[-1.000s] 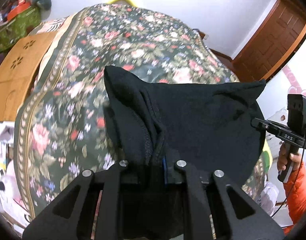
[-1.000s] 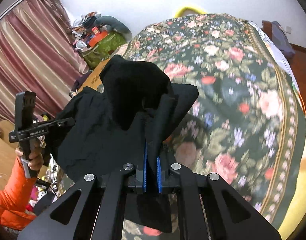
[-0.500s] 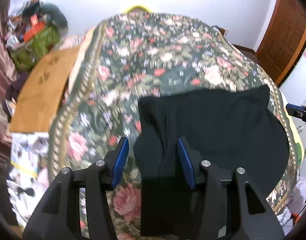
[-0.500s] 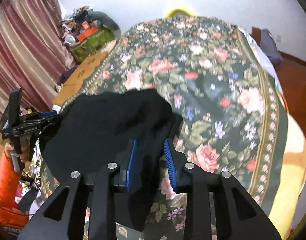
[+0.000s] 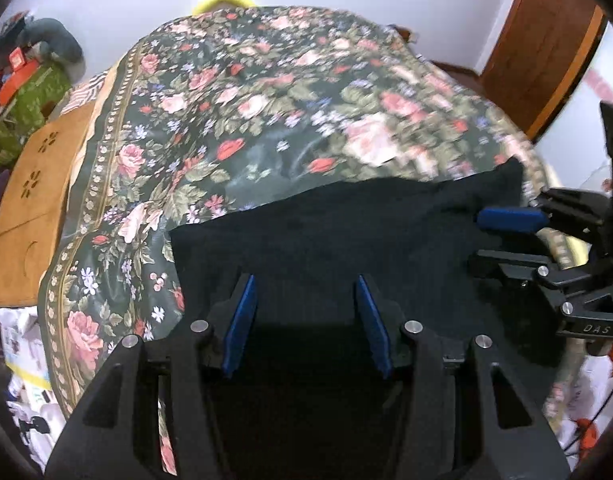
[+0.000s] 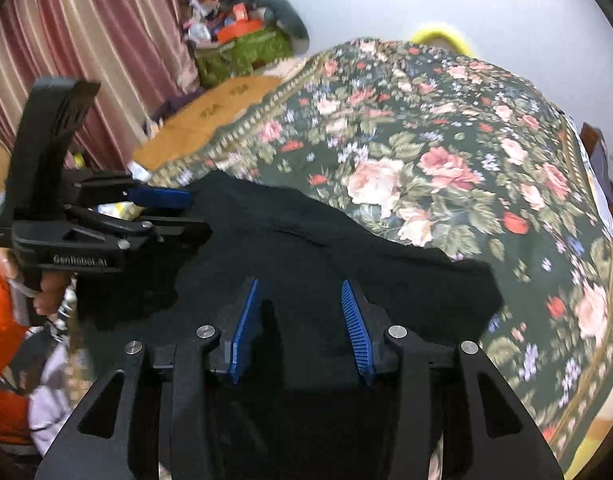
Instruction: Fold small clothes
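Observation:
A black garment (image 5: 346,232) (image 6: 306,248) lies spread flat on the near part of a floral bedspread (image 5: 266,120) (image 6: 446,140). My left gripper (image 5: 304,284) hovers over its left side, open, blue pads apart and nothing pinched between them. My right gripper (image 6: 300,286) is over the garment's right side. Its jaws are opening, with the cloth below them and not pressed. Each gripper shows in the other's view: the right gripper (image 5: 482,238) at the right edge, the left gripper (image 6: 186,210) at the left, held by a hand (image 6: 50,292) in an orange sleeve.
A low wooden board (image 5: 30,200) lies left of the bed, with a green bag (image 5: 30,92) and clutter beyond it. A brown door (image 5: 546,48) stands at the back right. Striped curtains (image 6: 66,40) hang on the left. A yellow object (image 5: 224,0) peeks over the bed's far end.
Both grippers were shut on the lifted, bunched garment. They have opened and let it go, and it now lies flat on the bedspread. Both grippers drew closer together over it.

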{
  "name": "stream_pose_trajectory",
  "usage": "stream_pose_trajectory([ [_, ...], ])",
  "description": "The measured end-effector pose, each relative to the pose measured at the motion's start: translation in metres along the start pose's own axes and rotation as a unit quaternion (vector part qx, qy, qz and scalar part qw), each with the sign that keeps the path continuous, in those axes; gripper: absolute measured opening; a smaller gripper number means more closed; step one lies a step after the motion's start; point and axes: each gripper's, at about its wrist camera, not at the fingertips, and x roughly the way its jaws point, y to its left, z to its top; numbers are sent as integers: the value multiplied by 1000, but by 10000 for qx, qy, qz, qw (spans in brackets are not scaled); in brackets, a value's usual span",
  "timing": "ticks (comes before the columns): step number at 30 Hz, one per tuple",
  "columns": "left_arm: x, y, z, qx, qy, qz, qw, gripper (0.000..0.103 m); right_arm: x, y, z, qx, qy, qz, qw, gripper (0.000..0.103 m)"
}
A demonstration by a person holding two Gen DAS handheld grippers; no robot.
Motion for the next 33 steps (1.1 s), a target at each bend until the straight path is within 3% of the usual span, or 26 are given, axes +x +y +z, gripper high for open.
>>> stream_pose_trajectory([
  [5, 1, 19, -1, -172, -37, -193, 9997, 51, 3, -31, -11, 247, -4, -323, 9992, 39],
  [7, -2, 22, -4, -201, -58, -115, 9997, 50, -2, -44, -15, 441, 31, -530, 9976, 39],
  [8, -5, 22, -5, -228, -104, 151, 9996, 51, -6, -51, -18, 532, 60, -577, 9969, 39],
  [9, -8, 25, -7, -271, -182, 659, 9973, 52, -10, -56, -21, 640, 78, -534, 9965, 39],
  [11, -15, 31, -11, -321, -279, 918, 9949, 52, -20, -58, -26, 733, 75, -526, 9959, 39],
  [17, -48, 37, -25, -337, -397, 791, 9955, 53, -50, -28, -23, 471, -164, -411, 9979, 39],
  [21, -70, 19, -24, -367, -708, 347, 9962, 63, -64, 2, -14, 332, -393, -50, 9987, 50],
  [25, -78, -6, -22, -243, -872, 14, 9959, 70, -59, 29, -10, 152, -396, 200, 9989, 53],
  [29, -64, -25, -28, -61, -709, -101, 9974, 72, -37, 37, -17, 127, -132, 253, 9995, 53],
  [33, -35, -27, -47, 5, -239, 99, 9997, 72, -18, 31, -35, 208, 316, 256, 9990, 53],
])
